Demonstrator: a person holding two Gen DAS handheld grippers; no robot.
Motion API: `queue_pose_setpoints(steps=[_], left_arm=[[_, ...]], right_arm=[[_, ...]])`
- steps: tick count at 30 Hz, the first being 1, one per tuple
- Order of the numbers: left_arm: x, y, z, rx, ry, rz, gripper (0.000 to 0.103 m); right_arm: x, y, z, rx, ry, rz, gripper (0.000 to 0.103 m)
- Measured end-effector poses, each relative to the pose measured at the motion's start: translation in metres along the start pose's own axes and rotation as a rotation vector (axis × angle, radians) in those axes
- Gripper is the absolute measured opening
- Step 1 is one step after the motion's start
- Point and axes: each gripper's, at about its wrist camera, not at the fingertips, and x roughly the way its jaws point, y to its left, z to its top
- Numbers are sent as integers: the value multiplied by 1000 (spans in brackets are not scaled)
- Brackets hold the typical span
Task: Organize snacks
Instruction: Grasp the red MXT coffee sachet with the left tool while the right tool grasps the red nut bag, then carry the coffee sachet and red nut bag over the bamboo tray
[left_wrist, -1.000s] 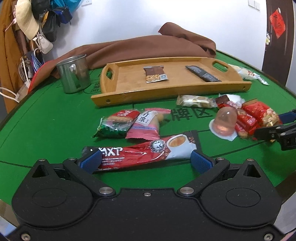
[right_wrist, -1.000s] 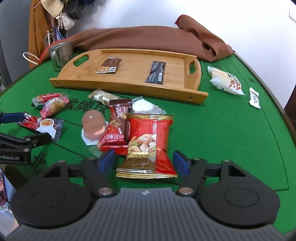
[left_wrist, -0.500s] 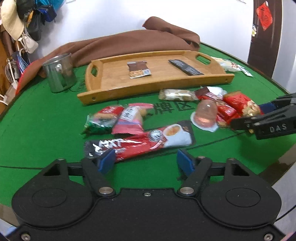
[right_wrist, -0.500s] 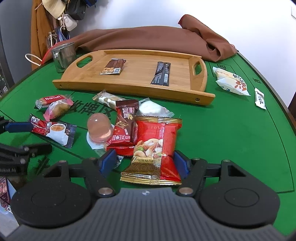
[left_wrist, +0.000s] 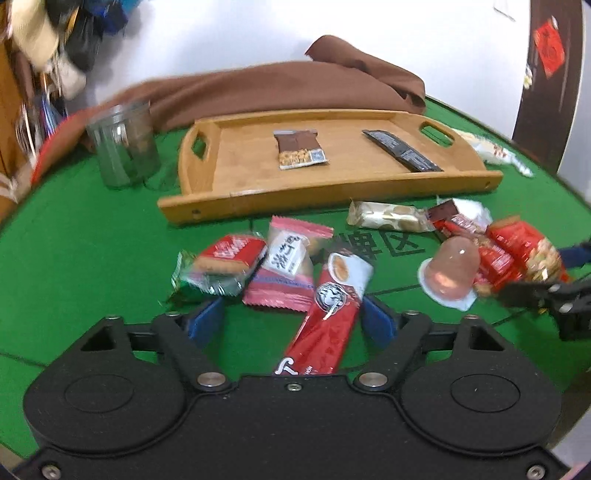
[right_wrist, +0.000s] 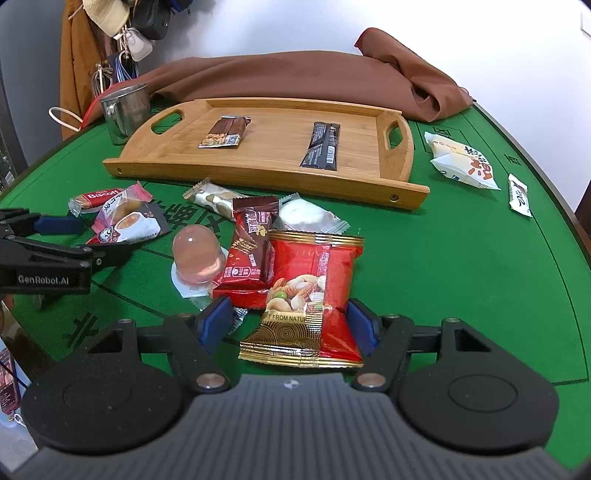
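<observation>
A: Where did the left claw (left_wrist: 291, 317) stand?

B: It was low over the green felt table (left_wrist: 92, 258), its blue pads spread. The long red coffee sachet (left_wrist: 328, 310) lay slantwise between them, running from about 6 o'clock up toward 1 o'clock in the left wrist view. Its jaws had just been closing. The right-hand pad sat beside the sachet's edge; the picture was blurred, so whether it touched I could not tell, and the left-hand pad stood clear. No pinch yet.

A: And the right claw (right_wrist: 286, 321)?

B: Also spread, straddling the red-and-gold nut packet (right_wrist: 310, 291) at 6 o'clock in its own view. The pads flanked the packet's lower half without visibly squeezing it.

A: How would these handle?

B: Lightly, I judged. Both were thin, glossy film: crinkly, slippery, soft. The sachet was narrow and flat, best taken across its width near the middle. The nut packet was puffier and would give under pressure, so a hold near its crimped bottom seam seemed safer.

A: Where would they go?

B: Probably the wooden tray (left_wrist: 258, 192) at 12 o'clock, smooth, pale, with cut-out handles. It held a brown nut bar (left_wrist: 299, 153) and a black stick packet (left_wrist: 402, 155). A domed pink jelly cup (left_wrist: 452, 271) sat at 3 o'clock of the sachet, just beside other red wrappers.
</observation>
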Motion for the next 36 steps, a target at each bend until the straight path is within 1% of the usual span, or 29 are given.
queue_pose_setpoints(steps=[1,2,3,6,8,10,11,12,23,25,26,28,29,30,33,36], left_arm=[[-2,-1,-1,2,2,-7,70],[-4,-3,-2,22,2,-8,64],[-7,-6,-4,31,0,-11,62],[-12,-10,-6,38,4,-29,49],[-14,-13,-7,42,2,-28,48],[-14,-14,-7,36,0,-30,44],[-14,-14,-7,32,-2,-30,37],[-15,-15,-7,29,-4,-27,33],[-15,-17,-9,31,-14,-23,33],[-16,-20,-10,33,-23,-16,30],[-16,-22,-11,38,-28,-17,27],[-18,-26,-12,53,-32,-6,24],[-18,-27,-11,55,-31,-12,22],[-19,-27,-11,45,-27,-20,21],[-20,-24,-6,9,-17,-46,18],[-22,-21,-4,-3,-20,-50,17]], right_arm=[[0,0,0,0,0,1,78],[0,0,0,0,-1,0,78],[0,0,0,0,-1,-1,78],[0,1,0,1,-2,-2,78],[1,1,1,2,-4,-3,78],[1,1,1,3,-6,-4,78],[1,1,1,4,-6,-4,78],[1,1,1,4,-6,-4,77],[-9,-9,2,58,-20,1,69],[-7,-8,1,60,-14,-1,66],[-4,-8,0,63,-8,2,63],[-2,-5,-1,55,-20,-3,61],[-3,-4,-1,58,-20,-2,56],[-3,-5,0,69,-18,3,53],[-4,-7,2,94,-5,17,52],[-4,-10,4,108,9,29,52]])
